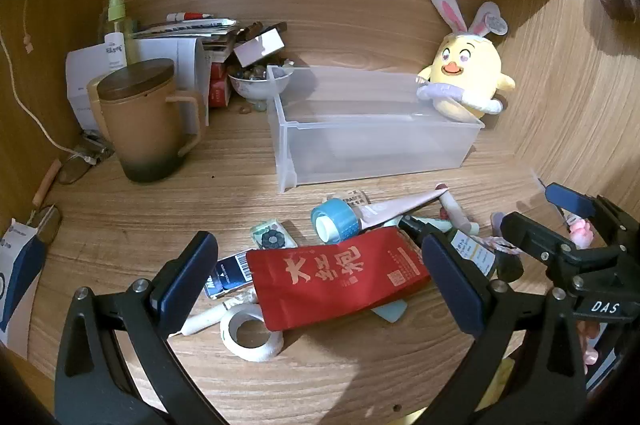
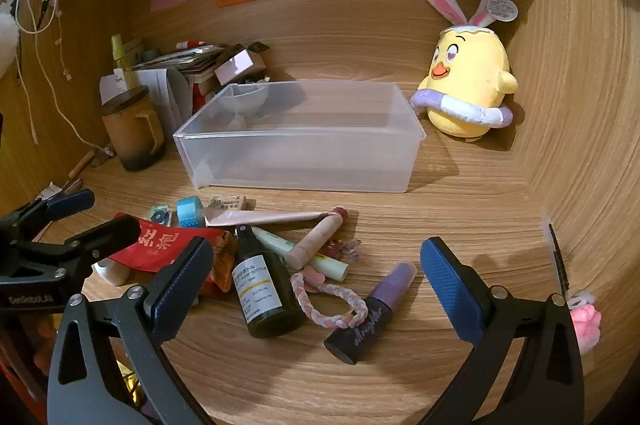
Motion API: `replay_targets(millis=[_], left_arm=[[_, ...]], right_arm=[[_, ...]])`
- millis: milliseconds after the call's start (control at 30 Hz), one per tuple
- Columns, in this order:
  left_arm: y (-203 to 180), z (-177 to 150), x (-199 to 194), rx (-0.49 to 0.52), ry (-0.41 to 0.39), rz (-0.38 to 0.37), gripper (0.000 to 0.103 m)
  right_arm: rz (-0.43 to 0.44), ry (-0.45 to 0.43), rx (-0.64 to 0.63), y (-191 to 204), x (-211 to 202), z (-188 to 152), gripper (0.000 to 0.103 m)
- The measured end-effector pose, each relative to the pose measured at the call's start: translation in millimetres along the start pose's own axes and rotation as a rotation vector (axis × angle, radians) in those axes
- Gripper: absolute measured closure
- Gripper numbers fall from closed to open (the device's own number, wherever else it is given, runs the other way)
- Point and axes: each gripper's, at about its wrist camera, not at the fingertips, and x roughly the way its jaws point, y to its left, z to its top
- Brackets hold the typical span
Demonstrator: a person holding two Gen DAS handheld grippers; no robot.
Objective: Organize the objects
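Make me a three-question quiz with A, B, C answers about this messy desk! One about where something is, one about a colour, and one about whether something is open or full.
1. Where is the yellow chick plush?
A. Inside the clear bin
B. Beside the clear bin, in the corner
C. On top of the mug

2. What colour is the pouch with the big writing?
A. Red
B. Green
C. White

3. What is inside the clear bin?
A. Lots of toys
B. Nothing
C. The dark bottle

Answers:
1 B, the plush stands on the desk at the bin's far end.
2 A, it is bright red with pale writing.
3 B, its bottom shows bare, and the dark bottle lies outside on the desk.
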Motion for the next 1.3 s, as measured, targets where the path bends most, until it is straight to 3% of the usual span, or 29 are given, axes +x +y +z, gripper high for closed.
replay_targets(millis=[767,1300], left_arm=[[-5,2,-4,0.028,-0.008,0.025,0.000],[16,-5,-13,-0.020,-0.008,-0.014,0.000]], right_arm=[[-0.005,0.011,0.022,-4,2,2,0.000],[0.070,0.024,0.073,-7,1,-4,0.000]])
